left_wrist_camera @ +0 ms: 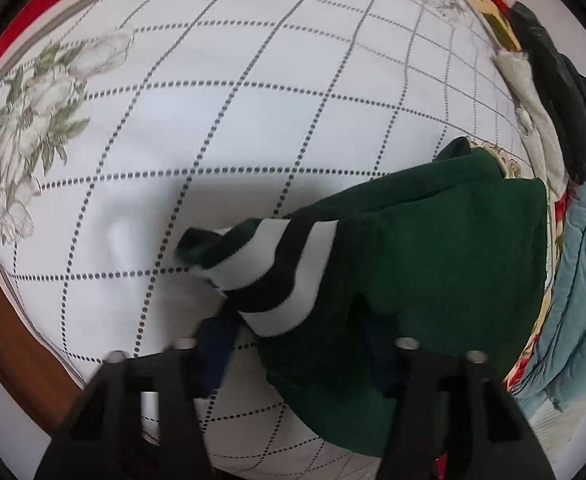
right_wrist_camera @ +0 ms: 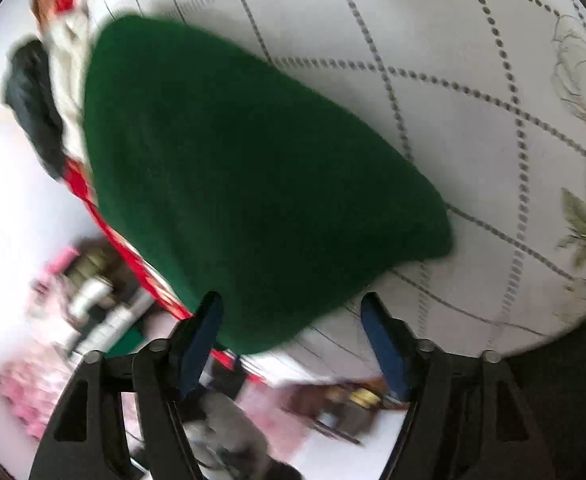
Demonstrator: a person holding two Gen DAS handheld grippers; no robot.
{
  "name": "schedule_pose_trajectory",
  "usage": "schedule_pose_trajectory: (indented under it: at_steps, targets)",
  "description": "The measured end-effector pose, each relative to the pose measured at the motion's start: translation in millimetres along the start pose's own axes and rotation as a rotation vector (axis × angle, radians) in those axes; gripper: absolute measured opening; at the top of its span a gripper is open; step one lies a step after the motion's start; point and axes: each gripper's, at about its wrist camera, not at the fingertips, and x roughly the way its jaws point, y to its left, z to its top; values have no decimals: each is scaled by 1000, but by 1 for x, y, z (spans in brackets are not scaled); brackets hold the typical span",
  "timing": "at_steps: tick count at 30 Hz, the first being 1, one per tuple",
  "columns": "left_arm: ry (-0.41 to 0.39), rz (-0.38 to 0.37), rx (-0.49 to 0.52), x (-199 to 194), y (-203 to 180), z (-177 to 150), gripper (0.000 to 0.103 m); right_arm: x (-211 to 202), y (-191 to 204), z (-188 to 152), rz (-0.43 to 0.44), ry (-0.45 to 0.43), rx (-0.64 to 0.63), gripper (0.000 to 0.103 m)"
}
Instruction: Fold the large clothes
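Observation:
A dark green sweater (left_wrist_camera: pixel 433 264) lies on the bed sheet (left_wrist_camera: pixel 253 100), its sleeve cuff (left_wrist_camera: pixel 277 276) striped white and black and pointing left. My left gripper (left_wrist_camera: pixel 295 316) points down over it with the cloth between the jaws. The cuff reaches the tip of the left blue pad (left_wrist_camera: pixel 213 356), and the other finger is hidden under the green cloth. In the blurred right wrist view the green sweater (right_wrist_camera: pixel 253 160) fills the middle. My right gripper (right_wrist_camera: pixel 291 298) is open around its near edge: one pad (right_wrist_camera: pixel 205 332) is at the cloth, the other stands apart.
A blue quilted garment (left_wrist_camera: pixel 573 300), a white fluffy one (left_wrist_camera: pixel 533 112) and a dark one (left_wrist_camera: pixel 561 80) lie piled along the bed's right side. The wooden bed edge (left_wrist_camera: pixel 9 320) runs at the left. Blurred clutter (right_wrist_camera: pixel 93 300) sits on the floor beside the bed.

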Motion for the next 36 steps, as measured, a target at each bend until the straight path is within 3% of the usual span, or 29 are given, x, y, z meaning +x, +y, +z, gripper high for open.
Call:
schedule_pose_trajectory:
  at_steps: [2, 4, 6, 9, 11, 12, 13, 14, 16, 17, 18, 19, 21, 22, 26, 30, 33, 36]
  targets:
    - [-4, 9, 14, 0, 5, 1, 40, -3, 3, -6, 8, -38, -20, 21]
    - [6, 18, 22, 4, 6, 0, 40, -10, 6, -16, -73, -89, -83, 15]
    - [11, 30, 36, 7, 4, 1, 40, 0, -7, -16, -156, -82, -70, 15]
    - [12, 35, 53, 3, 3, 1, 43, 5, -3, -11, -163, -42, -96, 18]
    - [19, 34, 57, 1, 3, 3, 47, -2, 4, -10, -142, -14, -105, 27]
    - [23, 28, 55, 1, 3, 4, 48, -9, 3, -10, -129, -18, -86, 42]
    - [26, 25, 51, 2, 3, 5, 50, -17, -2, -10, -106, -32, -66, 63]
    - [25, 22, 47, 1, 5, 3, 50, -21, -7, -8, -97, -45, -45, 72]
    - [19, 22, 42, 3, 5, 3, 50, -20, -17, 2, -16, -52, 18, 75]
    - [11, 21, 41, 2, 6, 1, 50, -13, -22, 4, 16, -47, 54, 74]
    - [3, 23, 43, -1, 8, -1, 49, -6, -27, 4, 69, -52, 108, 60]
    - [-19, 23, 46, -3, 6, -2, 43, 3, -32, 0, 125, -56, 164, 26]
    - [-42, 10, 65, -1, 1, 0, 30, 6, -23, -7, 111, -98, 129, 21]
    - [-37, 4, 66, 4, 3, 0, 29, 6, -16, -9, 50, -127, 61, 19]
    - [-26, 7, 96, 6, -1, 3, 34, 27, -19, 0, 60, -88, 61, 20]
    - [3, -45, 64, -2, 6, 3, 54, 22, 2, -3, 6, -8, -110, 46]
    - [1, -77, 79, 5, 8, -4, 65, 21, 8, -9, -23, -4, -171, 85]
    - [-3, -95, 91, 11, 8, -7, 70, 31, -2, -6, 14, -7, -156, 86]
